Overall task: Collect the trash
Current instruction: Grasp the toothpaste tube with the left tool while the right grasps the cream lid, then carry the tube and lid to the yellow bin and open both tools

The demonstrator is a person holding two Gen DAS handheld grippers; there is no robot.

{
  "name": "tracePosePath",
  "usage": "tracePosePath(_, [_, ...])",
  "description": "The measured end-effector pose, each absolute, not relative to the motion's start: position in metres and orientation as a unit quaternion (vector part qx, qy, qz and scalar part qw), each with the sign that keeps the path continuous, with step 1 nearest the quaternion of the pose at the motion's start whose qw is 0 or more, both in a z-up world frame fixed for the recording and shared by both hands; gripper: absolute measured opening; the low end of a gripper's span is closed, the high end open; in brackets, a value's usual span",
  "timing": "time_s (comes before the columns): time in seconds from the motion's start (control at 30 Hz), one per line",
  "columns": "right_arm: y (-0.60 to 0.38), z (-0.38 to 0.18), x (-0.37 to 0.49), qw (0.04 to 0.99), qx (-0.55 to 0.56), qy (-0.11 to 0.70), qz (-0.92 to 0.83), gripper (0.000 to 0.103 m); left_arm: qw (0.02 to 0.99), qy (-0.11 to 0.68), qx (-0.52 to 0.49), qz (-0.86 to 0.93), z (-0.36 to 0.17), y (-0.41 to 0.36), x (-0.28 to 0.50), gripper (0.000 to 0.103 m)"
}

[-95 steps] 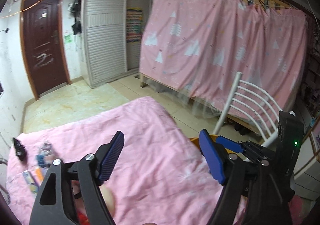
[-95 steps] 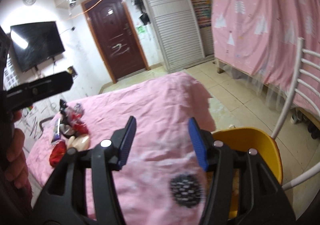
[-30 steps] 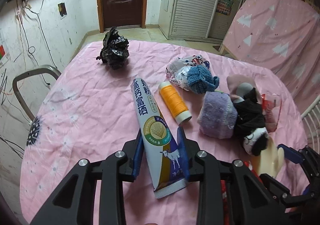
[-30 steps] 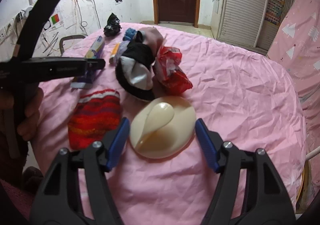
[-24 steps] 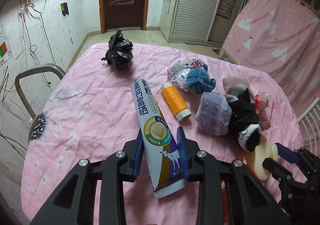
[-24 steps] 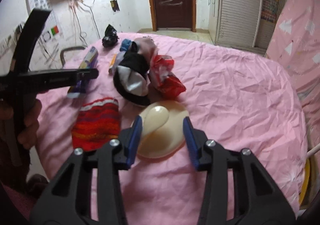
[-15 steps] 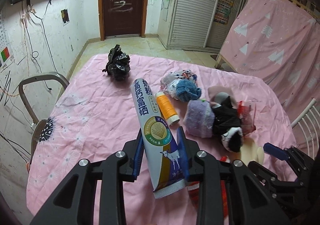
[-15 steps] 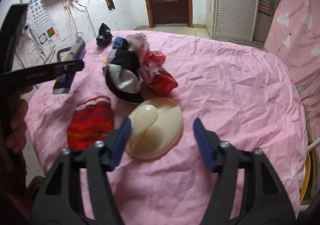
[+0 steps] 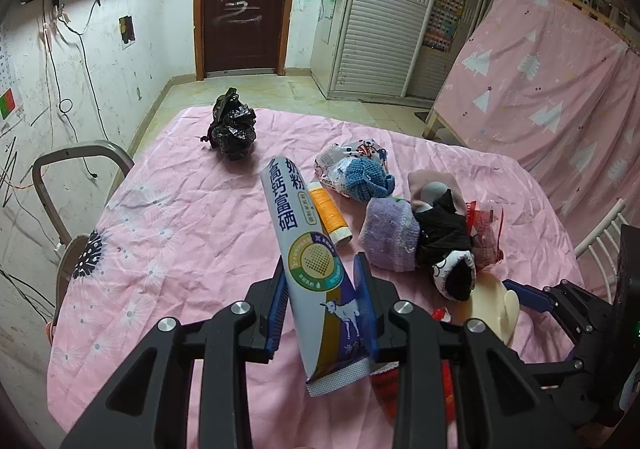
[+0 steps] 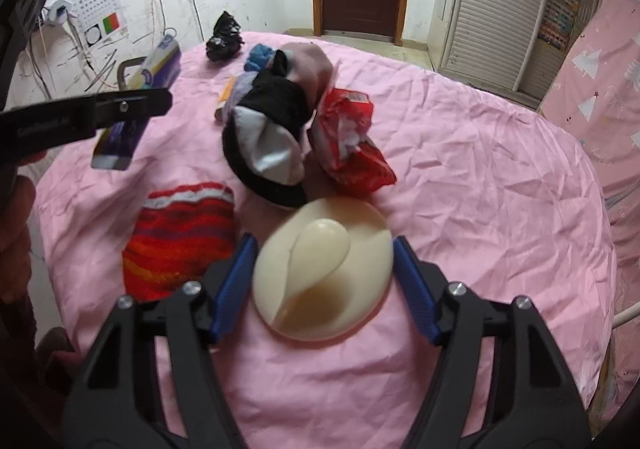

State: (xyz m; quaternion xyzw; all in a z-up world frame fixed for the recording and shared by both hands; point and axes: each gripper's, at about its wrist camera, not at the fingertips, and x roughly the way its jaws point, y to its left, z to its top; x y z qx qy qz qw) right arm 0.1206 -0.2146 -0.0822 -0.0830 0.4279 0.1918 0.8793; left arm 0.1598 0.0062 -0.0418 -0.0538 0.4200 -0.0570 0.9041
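Cream bowl [image 10: 324, 269] holding a spoon [image 10: 320, 245] sits between our right gripper's [image 10: 326, 285] open jaws; our left gripper [image 9: 322, 305] clamps a milk-powder packet [image 9: 310, 261], its lower end partly hidden.

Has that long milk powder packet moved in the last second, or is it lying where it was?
Yes. The milk powder packet, clamped in the left gripper, has been lifted off the pink cloth; it lay flat beside the orange spool before.

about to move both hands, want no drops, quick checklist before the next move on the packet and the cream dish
1. Left gripper clamped on milk powder packet: ok.
2. Packet clear of the pink cloth: ok.
3. Right gripper straddles cream dish: ok.
4. Right pads pressing the dish: not ok, gaps show.
5. Dish empty: not ok, brownish liquid inside.
6. Trash bin located: cannot tell.
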Motion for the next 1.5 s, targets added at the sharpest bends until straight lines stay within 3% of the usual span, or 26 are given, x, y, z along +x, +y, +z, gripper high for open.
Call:
tracePosePath(0.6, [-0.297, -0.042, 0.095, 0.918, 0.039, 0.355, 0.171, 0.065, 0.915, 0.392, -0.026, -0.096, -0.011, -0.044, 0.148, 0.022])
tracePosePath(1.1, [-0.445, -0.027, 0.053, 0.946, 0.128, 0.292, 0.061, 0.066, 0.912, 0.361, 0.052, -0.187, 0.013, -0.180, 0.126, 0.022])
tracePosePath(1.5, [-0.536, -0.055, 0.040, 0.940, 0.173, 0.294, -0.012, 0.067, 0.876, 0.353, 0.058, -0.322, 0.016, -0.287, 0.107, 0.022])
